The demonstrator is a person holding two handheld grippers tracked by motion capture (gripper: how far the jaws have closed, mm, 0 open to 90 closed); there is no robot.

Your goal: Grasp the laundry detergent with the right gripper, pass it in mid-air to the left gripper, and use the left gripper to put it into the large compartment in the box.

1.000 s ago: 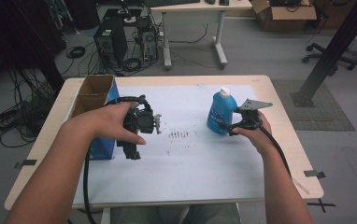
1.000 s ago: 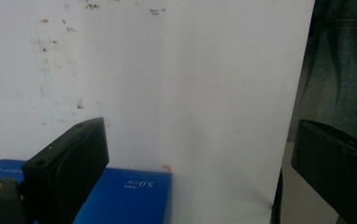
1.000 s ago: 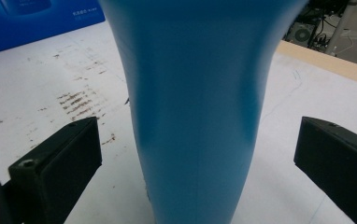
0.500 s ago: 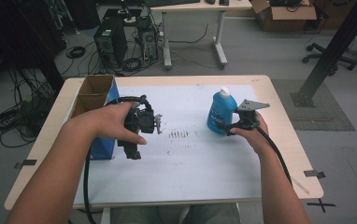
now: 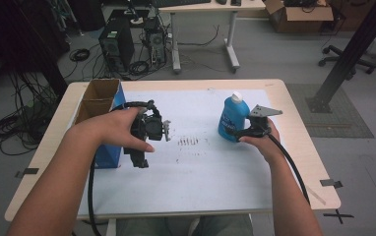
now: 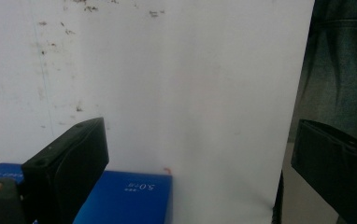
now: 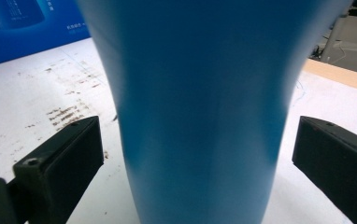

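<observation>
The fingers of the right gripper (image 5: 236,132) have just been closing a little around the blue plastic bottle with the white cap (image 5: 233,118), which stands between them. In the right gripper view a gap is seen on each side of the bottle's body (image 7: 200,116), so the pads (image 7: 60,158) are not yet pressed on it and the fingers are counted as parted. Compared with the high view a second earlier, the bottle is seen in the same spot and the right hand has barely shifted; the grasp is judged to be starting, not made.

The bottle stands upright on the white sheet covering the wooden bench (image 5: 304,147), right of the middle, its long axis vertical and its cap pointing up.

The left gripper (image 5: 144,132) is held over the sheet beside the blue cardboard box (image 5: 106,156), its fingers (image 6: 67,163) spread wide with nothing between them.
</observation>
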